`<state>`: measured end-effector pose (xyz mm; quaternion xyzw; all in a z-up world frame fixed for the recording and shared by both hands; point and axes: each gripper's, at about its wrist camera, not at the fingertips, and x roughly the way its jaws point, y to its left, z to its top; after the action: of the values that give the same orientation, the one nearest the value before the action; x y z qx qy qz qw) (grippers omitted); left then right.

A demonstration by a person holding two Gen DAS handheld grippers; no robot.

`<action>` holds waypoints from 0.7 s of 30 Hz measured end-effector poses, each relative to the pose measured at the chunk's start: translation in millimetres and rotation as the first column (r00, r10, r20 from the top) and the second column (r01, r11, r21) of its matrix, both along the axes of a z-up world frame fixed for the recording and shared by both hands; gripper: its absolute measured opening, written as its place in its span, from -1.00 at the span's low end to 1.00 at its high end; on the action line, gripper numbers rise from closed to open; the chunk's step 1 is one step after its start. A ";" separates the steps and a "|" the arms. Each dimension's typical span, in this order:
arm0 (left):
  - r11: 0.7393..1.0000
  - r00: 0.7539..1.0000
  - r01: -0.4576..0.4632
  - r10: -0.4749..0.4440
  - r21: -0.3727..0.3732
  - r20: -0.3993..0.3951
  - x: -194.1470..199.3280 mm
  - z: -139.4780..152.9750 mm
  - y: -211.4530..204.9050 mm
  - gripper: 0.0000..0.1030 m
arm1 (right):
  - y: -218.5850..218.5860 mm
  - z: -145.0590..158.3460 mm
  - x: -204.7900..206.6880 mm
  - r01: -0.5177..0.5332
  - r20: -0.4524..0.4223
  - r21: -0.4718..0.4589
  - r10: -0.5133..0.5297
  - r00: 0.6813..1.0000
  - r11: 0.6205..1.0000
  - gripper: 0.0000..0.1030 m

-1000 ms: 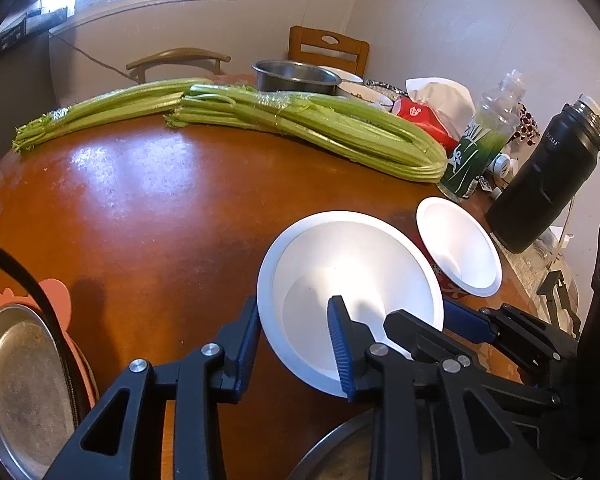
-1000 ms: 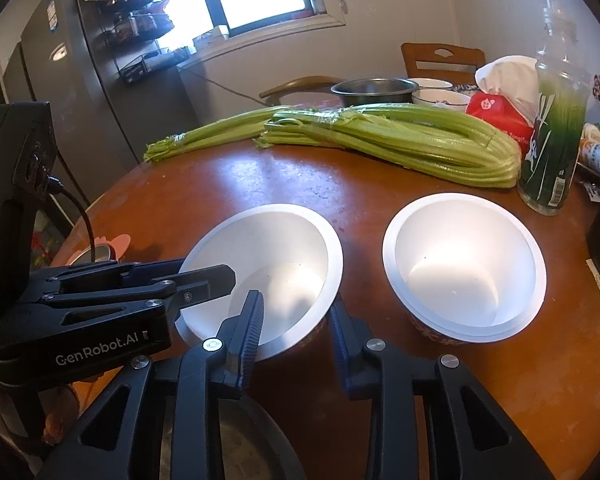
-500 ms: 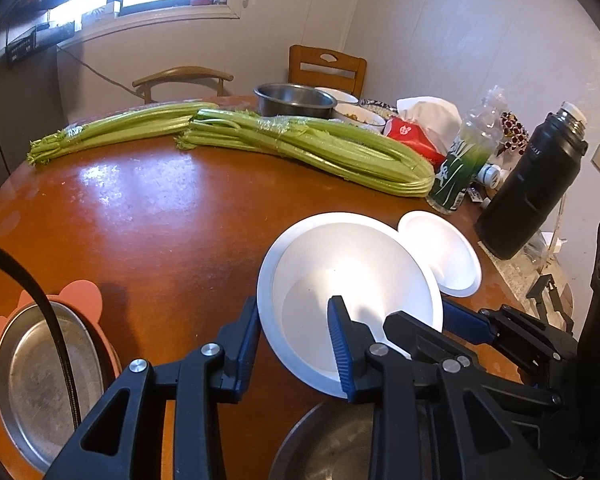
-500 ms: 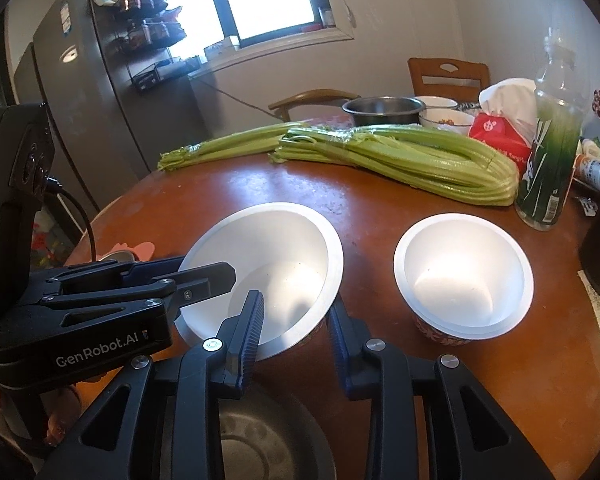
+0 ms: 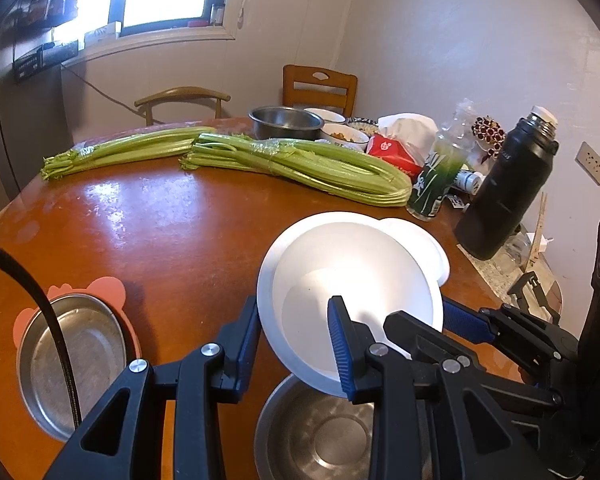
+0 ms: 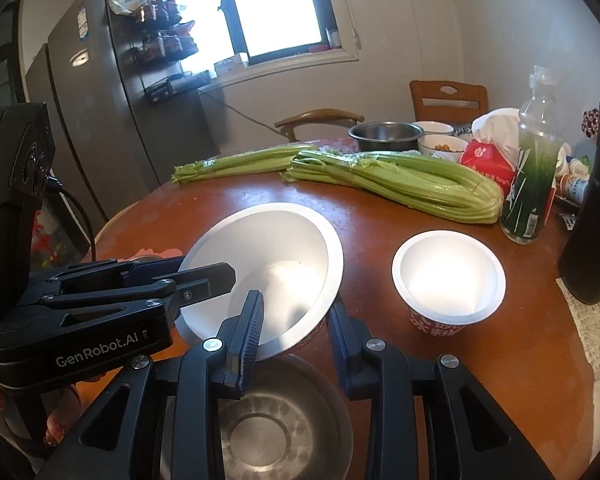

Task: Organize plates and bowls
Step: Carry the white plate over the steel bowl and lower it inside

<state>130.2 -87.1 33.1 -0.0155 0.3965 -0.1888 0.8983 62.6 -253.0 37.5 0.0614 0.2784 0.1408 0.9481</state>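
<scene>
Both tongs pinch the big white round paper bowl (image 6: 268, 268) by its rim, one on each side, so it stays level and does not tip. The left tongs (image 5: 294, 344) and right tongs (image 6: 296, 332) are clenched on it. The bowl hangs low in the middle of the frame, above the shiny round steel bowl (image 6: 276, 428) on the brown worktop (image 5: 160, 232), likely to nest there. The small white paper bowl (image 6: 448, 276) waits at the right.

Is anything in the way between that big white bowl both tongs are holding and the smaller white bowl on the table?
Nothing visible. Only bare table lies between the big white bowl and the smaller white bowl; the celery lies further back.
</scene>
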 end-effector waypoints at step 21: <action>1.000 0.999 0.015 -0.015 0.012 0.031 -50.7 15.9 1.0 -0.35 | 2.9 11.3 -50.1 0.007 0.042 -0.012 -0.007 0.999 1.000 -0.34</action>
<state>79.5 -86.1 49.0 -0.0045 0.3837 -0.1935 0.9030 12.5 -250.2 48.8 0.0537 0.2590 0.1370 0.9546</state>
